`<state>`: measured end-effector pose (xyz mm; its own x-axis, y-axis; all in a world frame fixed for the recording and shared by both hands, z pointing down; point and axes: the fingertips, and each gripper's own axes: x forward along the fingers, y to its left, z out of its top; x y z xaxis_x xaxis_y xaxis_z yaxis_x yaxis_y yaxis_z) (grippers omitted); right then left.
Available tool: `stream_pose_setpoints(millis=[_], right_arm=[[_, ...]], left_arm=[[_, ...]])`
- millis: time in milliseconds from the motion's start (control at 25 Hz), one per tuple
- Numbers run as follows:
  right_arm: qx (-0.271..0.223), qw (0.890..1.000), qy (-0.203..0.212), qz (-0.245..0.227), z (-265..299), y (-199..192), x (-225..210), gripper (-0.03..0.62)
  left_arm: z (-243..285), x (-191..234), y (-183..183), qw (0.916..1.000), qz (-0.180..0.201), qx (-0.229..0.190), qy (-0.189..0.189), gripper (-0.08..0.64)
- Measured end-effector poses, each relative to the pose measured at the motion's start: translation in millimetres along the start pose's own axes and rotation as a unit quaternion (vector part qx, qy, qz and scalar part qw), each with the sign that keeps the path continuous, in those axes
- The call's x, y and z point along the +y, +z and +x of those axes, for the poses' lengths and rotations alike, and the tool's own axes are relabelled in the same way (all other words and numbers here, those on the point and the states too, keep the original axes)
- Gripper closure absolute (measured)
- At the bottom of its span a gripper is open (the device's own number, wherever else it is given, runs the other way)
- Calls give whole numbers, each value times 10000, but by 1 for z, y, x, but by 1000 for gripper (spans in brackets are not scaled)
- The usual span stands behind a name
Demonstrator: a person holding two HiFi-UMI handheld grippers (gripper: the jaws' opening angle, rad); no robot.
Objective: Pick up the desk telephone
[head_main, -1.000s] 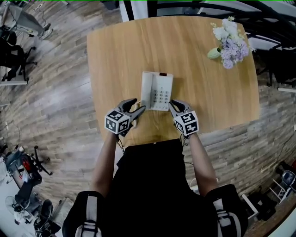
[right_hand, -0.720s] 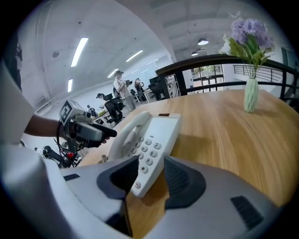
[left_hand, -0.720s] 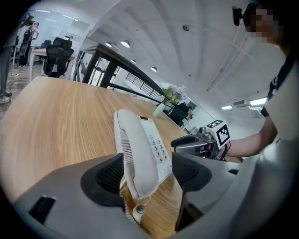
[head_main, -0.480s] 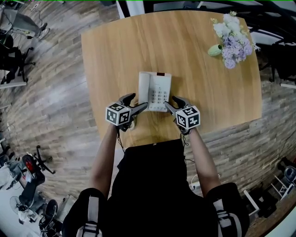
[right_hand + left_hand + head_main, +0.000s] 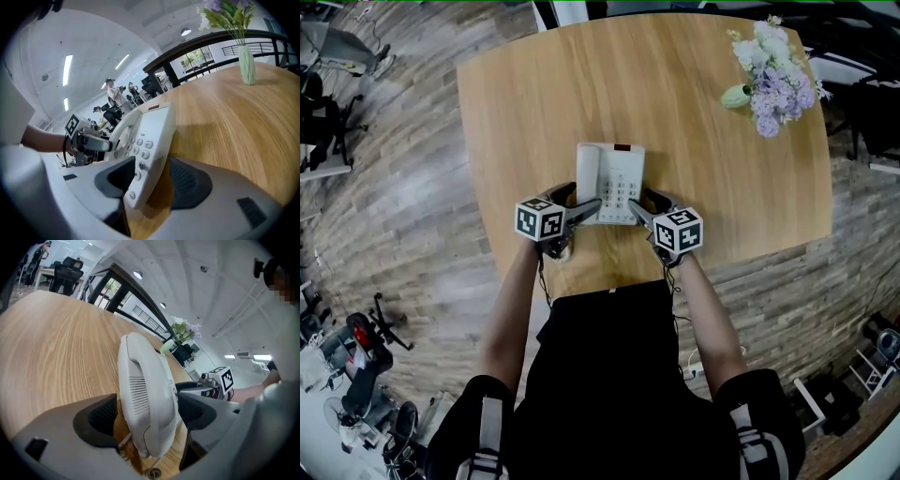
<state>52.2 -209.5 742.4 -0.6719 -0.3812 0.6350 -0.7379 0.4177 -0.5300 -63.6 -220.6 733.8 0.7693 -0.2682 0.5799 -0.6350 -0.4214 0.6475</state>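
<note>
Desk telephone (image 5: 611,183), lying flat on the worktop (image 5: 703,131): left tool (image 5: 584,199) and right tool (image 5: 639,202) have been lowered to its near corners, jaws opening, handset end and keypad edge taken between them unpressed (grasp prepared, lift not yet begun).

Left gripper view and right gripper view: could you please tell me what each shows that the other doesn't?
Only the left gripper view shows the right gripper's black-and-white marker cube. Only the right gripper view shows the left gripper's cube and the round grey keypad buttons. Both show the white desk telephone between that gripper's opening fingers, the light wooden table and the pale green flower vase.
</note>
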Motion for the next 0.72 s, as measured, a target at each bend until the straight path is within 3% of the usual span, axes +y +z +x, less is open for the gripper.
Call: stream_pose_setpoints(millis=[360, 720], right_arm=[[-1, 9999, 60, 142, 11, 0, 1, 362], [-140, 9980, 207, 583, 15, -3, 1, 362]], left_arm=[[16, 1, 1, 9995, 163, 248, -55, 173], [20, 0, 0, 9993, 59, 349, -113, 172]])
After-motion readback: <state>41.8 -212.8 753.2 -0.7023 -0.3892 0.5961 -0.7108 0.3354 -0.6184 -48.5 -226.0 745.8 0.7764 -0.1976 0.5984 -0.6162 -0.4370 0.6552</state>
